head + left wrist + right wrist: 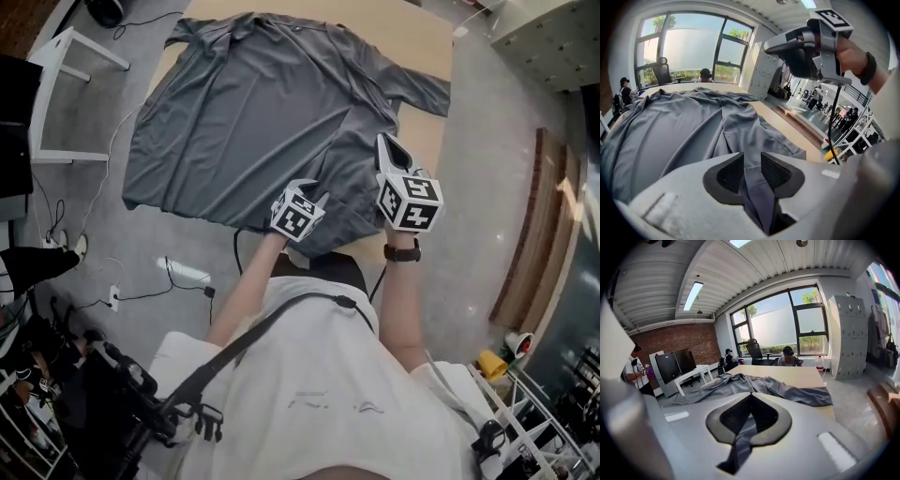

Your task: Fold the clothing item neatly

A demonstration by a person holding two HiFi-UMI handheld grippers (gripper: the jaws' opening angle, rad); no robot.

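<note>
A grey shirt (253,112) lies spread over a tan table (427,47), with its near hem hanging over the edge toward me. At that near hem my left gripper (309,202) has its jaws apart. In the left gripper view a fold of the shirt (736,122) runs loosely through the gap of the left gripper (752,159), and the pads (729,173) do not press on it. To its right, my right gripper (386,142) is shut on the shirt's near edge. In the right gripper view a strip of the fabric (740,437) is pinched in the right gripper (751,399).
A white frame table (56,94) stands at the left, with cables and a power strip (187,272) on the floor. Wooden boards (534,234) lie at the right. A dark screen (675,364) and grey lockers (848,333) stand in the room; people sit beyond the table.
</note>
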